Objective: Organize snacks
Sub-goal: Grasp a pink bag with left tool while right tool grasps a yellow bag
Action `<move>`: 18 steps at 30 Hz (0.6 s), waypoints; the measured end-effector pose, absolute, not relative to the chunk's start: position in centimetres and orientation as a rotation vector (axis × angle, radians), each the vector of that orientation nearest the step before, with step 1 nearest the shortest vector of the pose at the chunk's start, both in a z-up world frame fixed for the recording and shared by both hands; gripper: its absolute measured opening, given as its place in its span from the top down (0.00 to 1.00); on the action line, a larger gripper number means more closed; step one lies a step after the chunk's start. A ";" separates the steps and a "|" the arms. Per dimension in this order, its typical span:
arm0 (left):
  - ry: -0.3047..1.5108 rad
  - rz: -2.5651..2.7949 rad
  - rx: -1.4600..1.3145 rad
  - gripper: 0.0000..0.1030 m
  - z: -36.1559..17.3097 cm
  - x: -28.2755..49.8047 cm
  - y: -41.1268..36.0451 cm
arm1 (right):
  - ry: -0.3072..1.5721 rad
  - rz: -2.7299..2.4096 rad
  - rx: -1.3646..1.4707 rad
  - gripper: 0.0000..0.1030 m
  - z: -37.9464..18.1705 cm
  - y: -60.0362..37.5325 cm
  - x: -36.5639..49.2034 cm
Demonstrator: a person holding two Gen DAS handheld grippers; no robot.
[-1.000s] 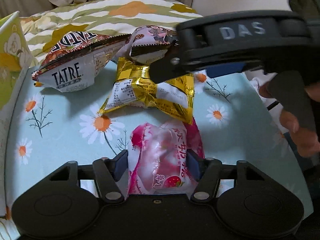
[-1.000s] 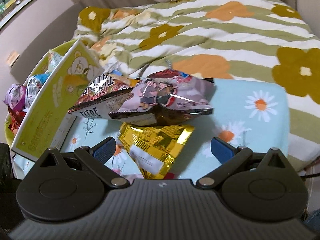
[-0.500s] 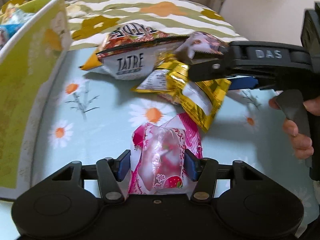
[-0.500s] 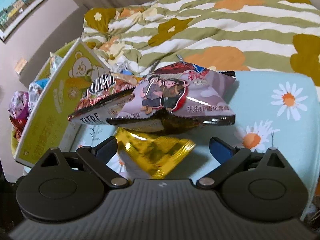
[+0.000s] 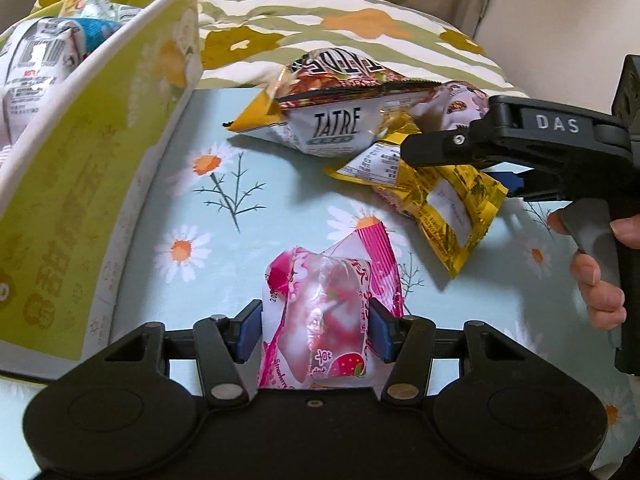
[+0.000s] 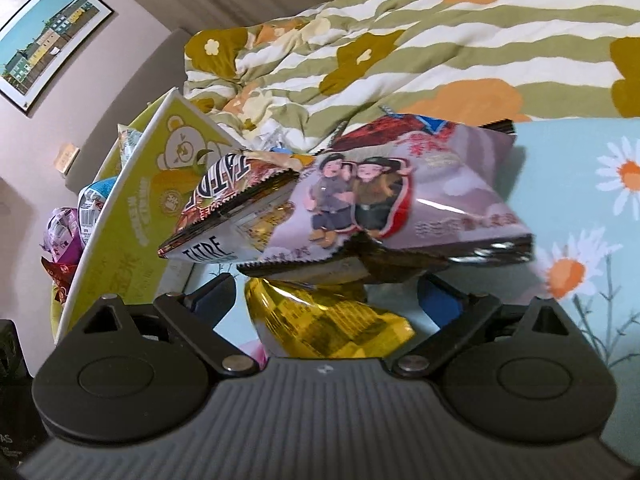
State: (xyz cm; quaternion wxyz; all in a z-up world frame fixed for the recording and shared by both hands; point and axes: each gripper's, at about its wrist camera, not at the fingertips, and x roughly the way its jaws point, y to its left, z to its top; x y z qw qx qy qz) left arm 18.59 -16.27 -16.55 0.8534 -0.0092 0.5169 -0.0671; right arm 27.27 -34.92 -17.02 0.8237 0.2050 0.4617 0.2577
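Note:
My left gripper is shut on a pink strawberry snack packet and holds it over the daisy-print cloth. My right gripper is open around the gold snack packet, its blue pads on either side; in the left wrist view the right gripper sits over the gold packet. A white TATRE bag and a lilac cartoon-figure bag lie just beyond it, partly over the gold packet.
A yellow-green cardboard box holding several snacks stands at the left, also in the right wrist view. A striped flower-print duvet lies behind the cloth. A framed picture hangs on the wall.
My left gripper has swung left with the pink packet, bringing the box closer. My right gripper has moved forward onto the gold packet and its fingers have narrowed around it.

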 end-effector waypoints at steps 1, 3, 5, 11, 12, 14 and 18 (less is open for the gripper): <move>1.087 -0.139 -0.021 0.43 -16.5 18.5 -16.2 | 0.983 0.551 0.433 0.00 -17.1 -34.7 27.4; 1.087 -0.134 -0.027 0.43 -16.5 18.4 -16.0 | 0.977 0.558 0.423 0.00 -17.1 -34.3 27.5; 1.088 -0.130 -0.035 0.43 -16.6 18.3 -15.7 | 0.980 0.569 0.413 0.10 -17.2 -34.1 27.6; 1.092 -0.121 -0.027 0.43 -16.6 17.9 -15.6 | 0.968 0.577 0.342 0.19 -17.1 -33.4 27.0; 1.093 -0.123 -0.018 0.43 -16.6 17.9 -15.6 | 0.967 0.575 0.316 0.21 -17.1 -33.1 26.8; 1.089 -0.126 0.014 0.43 -16.6 17.6 -15.9 | 0.959 0.571 0.245 0.28 -16.9 -32.5 26.3; 1.084 -0.123 0.031 0.50 -16.3 17.2 -16.0 | 0.956 0.571 0.183 0.35 -16.7 -31.7 25.0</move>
